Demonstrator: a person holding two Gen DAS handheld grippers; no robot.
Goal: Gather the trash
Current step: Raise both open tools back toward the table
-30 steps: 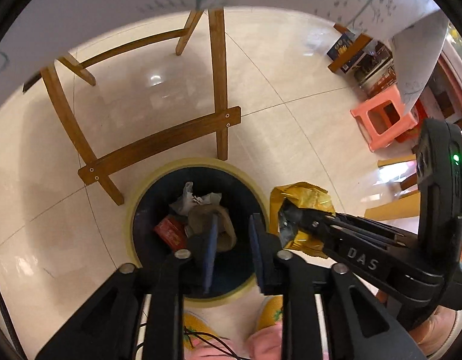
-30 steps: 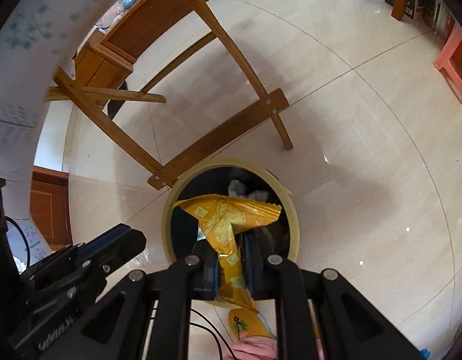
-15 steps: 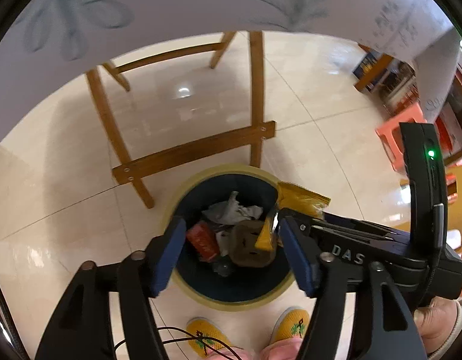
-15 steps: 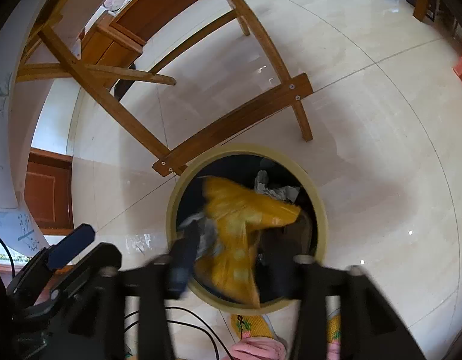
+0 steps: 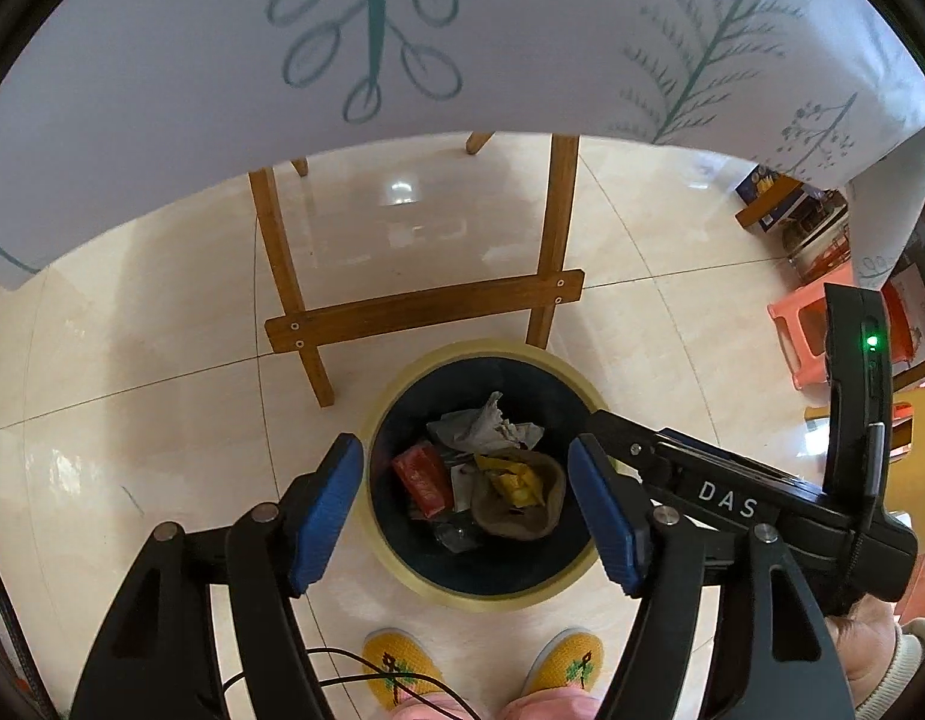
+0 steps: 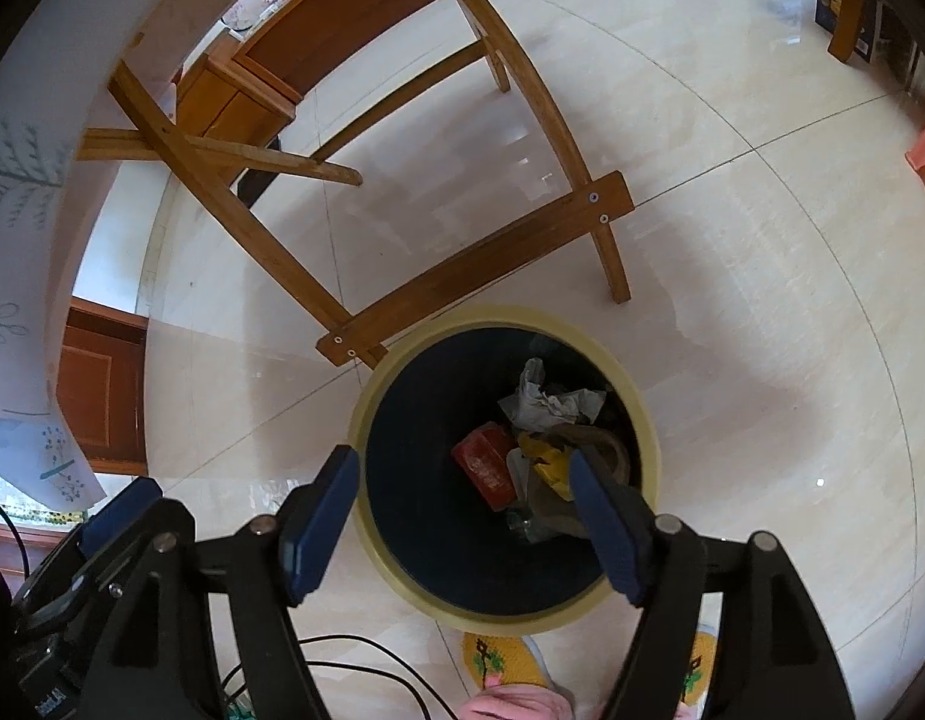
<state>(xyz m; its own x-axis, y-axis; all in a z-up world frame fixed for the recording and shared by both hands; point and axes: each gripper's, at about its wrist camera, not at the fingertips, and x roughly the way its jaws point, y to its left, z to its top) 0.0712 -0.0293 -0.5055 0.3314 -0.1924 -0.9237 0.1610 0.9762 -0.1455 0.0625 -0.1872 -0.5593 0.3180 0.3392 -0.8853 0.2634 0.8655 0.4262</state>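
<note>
A round trash bin with a pale yellow rim [image 5: 402, 384] [image 6: 366, 402] stands on the tiled floor below both grippers. Inside lie a crumpled yellow wrapper [image 5: 513, 477] [image 6: 549, 462], a red packet [image 5: 423, 477] [image 6: 486, 468], grey crumpled paper [image 5: 483, 426] [image 6: 546, 399] and a brown piece [image 5: 540, 516]. My left gripper [image 5: 465, 507] is open and empty above the bin. My right gripper [image 6: 462, 519] is open and empty above the bin; its body also shows in the left wrist view [image 5: 732, 498].
A wooden table frame with a cross bar [image 5: 426, 312] [image 6: 480, 270] stands just behind the bin. A patterned white tablecloth [image 5: 462, 42] hangs above. A pink stool [image 5: 804, 336] and shelves sit at the right. The person's yellow slippers [image 5: 402, 669] are below the bin.
My right gripper opened and the yellow wrapper dropped into the bin. My left gripper opened wide too. Both grippers rose a little above the bin.
</note>
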